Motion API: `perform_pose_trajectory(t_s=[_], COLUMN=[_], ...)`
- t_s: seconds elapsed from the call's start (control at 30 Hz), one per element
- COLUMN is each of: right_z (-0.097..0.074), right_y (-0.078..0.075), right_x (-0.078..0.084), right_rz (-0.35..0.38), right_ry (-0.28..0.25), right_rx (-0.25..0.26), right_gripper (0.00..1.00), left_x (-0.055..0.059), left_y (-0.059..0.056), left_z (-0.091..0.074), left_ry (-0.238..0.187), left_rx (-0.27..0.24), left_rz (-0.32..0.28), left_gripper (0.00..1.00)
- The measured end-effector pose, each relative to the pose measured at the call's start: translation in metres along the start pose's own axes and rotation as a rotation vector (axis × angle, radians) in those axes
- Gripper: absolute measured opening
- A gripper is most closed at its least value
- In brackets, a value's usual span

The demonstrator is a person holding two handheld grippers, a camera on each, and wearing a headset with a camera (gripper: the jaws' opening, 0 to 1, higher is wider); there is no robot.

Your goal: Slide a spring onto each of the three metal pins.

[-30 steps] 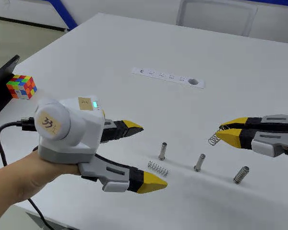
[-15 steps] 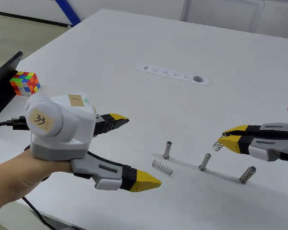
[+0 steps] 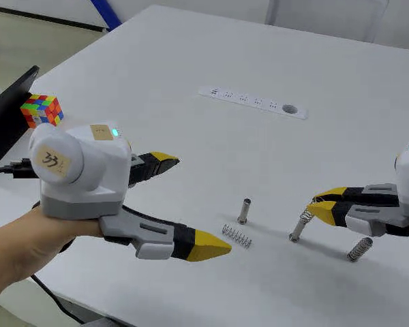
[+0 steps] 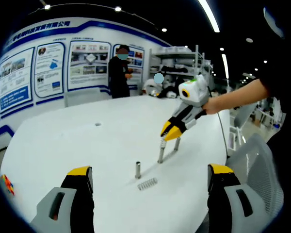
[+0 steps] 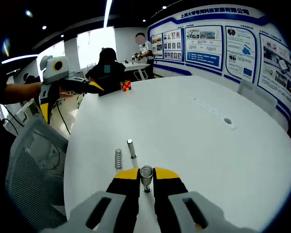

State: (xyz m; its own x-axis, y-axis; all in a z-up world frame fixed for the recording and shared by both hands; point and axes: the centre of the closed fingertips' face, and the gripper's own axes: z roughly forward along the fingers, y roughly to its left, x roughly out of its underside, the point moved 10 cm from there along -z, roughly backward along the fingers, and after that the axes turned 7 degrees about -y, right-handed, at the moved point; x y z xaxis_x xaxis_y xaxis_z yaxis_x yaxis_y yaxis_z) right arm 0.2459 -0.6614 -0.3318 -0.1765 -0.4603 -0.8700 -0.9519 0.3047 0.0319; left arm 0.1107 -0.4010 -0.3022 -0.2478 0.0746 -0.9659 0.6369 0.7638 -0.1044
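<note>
My right gripper (image 3: 318,204) is shut on a small spring (image 3: 305,216), whose lower end meets the top of the middle pin (image 3: 296,233). From above, that spring (image 5: 146,171) shows end-on between my right gripper's (image 5: 145,180) yellow tips. A bare pin (image 3: 245,210) stands upright to the left, with a loose spring (image 3: 236,236) lying just in front of it. The right-hand pin (image 3: 359,248) carries a spring around it. My left gripper (image 3: 191,204) hovers open and empty at the left, short of the bare pin (image 4: 138,169) and the loose spring (image 4: 147,184).
A white power strip (image 3: 252,101) is set into the white table (image 3: 191,75) farther back. A colourful puzzle cube (image 3: 42,110) rests near the left edge beside a dark screen (image 3: 10,109). A black cable (image 3: 13,170) trails from my left gripper.
My right gripper has come down and to the left with the spring, from above the table to the top of the middle pin. My left gripper stays open, drifting slightly left.
</note>
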Motion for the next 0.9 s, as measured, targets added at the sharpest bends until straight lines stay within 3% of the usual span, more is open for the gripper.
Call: perform_pose_trajectory(t_s=[0.33, 0.53, 0.67, 0.9], right_z=[0.006, 0.013, 0.018, 0.025], right_y=[0.001, 0.003, 0.003, 0.002], right_x=[0.003, 0.009, 0.015, 0.021], right_rz=[-0.019, -0.058, -0.077, -0.109], right_ry=[0.022, 0.063, 0.081, 0.118], right_rx=[-0.009, -0.027, -0.032, -0.044], right_gripper=[0.11, 0.11, 0.11, 0.11], left_x=[0.002, 0.006, 0.003, 0.005], left_y=[0.003, 0.004, 0.005, 0.008], left_z=[-0.002, -0.004, -0.007, -0.011], left_ry=[0.013, 0.022, -0.006, -0.002], left_rx=[-0.013, -0.019, -0.032, -0.052], left_rz=[0.001, -0.003, -0.029, -0.031], left_gripper=[1.0, 1.0, 1.0, 1.0])
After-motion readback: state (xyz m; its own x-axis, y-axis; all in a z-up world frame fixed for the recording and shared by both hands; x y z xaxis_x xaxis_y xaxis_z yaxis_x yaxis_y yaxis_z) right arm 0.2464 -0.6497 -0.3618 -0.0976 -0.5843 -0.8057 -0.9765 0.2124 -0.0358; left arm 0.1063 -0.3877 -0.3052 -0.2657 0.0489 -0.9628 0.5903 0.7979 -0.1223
